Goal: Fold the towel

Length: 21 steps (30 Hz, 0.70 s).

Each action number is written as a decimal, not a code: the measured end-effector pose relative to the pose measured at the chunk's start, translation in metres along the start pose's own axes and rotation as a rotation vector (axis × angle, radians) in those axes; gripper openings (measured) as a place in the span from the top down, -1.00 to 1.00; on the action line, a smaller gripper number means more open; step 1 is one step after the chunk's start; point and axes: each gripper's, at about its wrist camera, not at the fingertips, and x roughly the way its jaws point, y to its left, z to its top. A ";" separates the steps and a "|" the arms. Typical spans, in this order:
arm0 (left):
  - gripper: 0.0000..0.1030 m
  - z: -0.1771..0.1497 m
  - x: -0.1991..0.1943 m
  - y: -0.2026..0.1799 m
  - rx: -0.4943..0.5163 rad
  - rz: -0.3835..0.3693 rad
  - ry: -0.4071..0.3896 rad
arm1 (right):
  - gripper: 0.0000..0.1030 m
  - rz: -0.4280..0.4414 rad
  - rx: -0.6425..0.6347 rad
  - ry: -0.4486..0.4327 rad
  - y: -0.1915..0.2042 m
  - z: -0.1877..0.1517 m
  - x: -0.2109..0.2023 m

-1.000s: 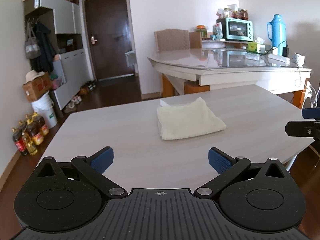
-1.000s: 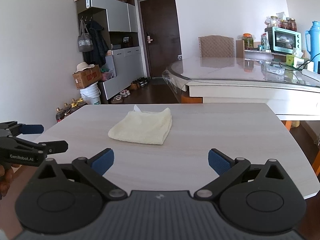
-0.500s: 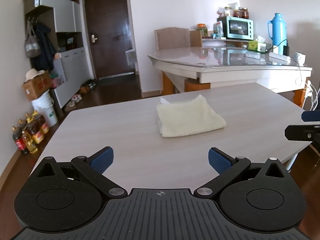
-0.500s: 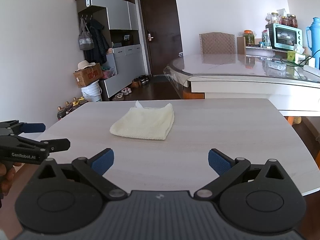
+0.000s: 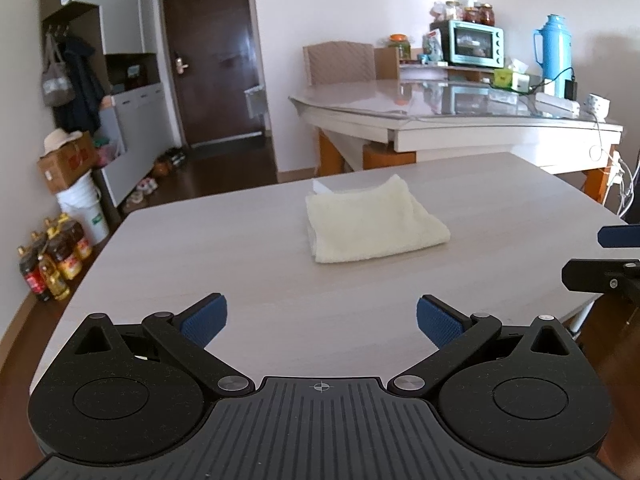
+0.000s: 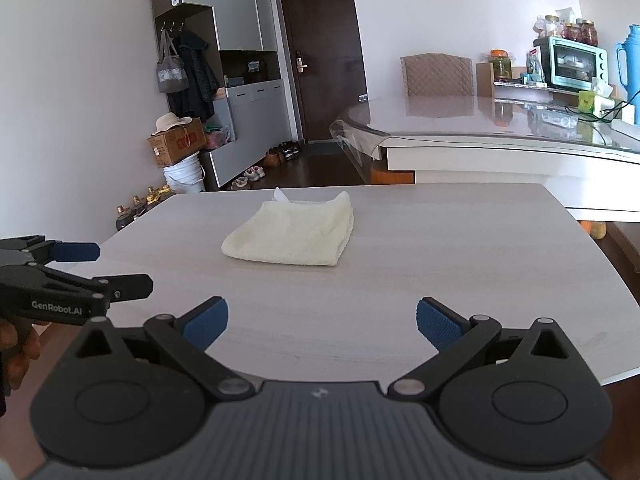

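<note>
Your left gripper (image 5: 322,322) and right gripper (image 6: 322,320) both hang wide open and empty over the near edge of the table (image 5: 200,256). The folded cream towel (image 5: 370,224) lies toward the far edge, well apart from both.

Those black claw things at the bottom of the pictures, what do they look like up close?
Each is matte black plastic: the left gripper and right gripper have two round discs, jointed link arms with silver pivot pins and a ribbed centre plate. The fingertips carry blue textured pads. White lettering reads GenRobot.AI. No cables show.
</note>
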 end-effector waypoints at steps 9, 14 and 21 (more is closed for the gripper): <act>-1.00 0.002 0.008 -0.008 0.029 0.005 -0.004 | -0.98 -0.017 0.001 0.008 -0.002 0.003 0.005; -1.00 0.004 0.015 -0.005 -0.002 0.000 -0.006 | -0.98 -0.015 -0.011 0.020 0.000 0.006 0.012; -1.00 0.009 0.029 0.001 -0.028 -0.004 0.007 | -0.98 -0.015 -0.021 0.036 0.001 0.011 0.023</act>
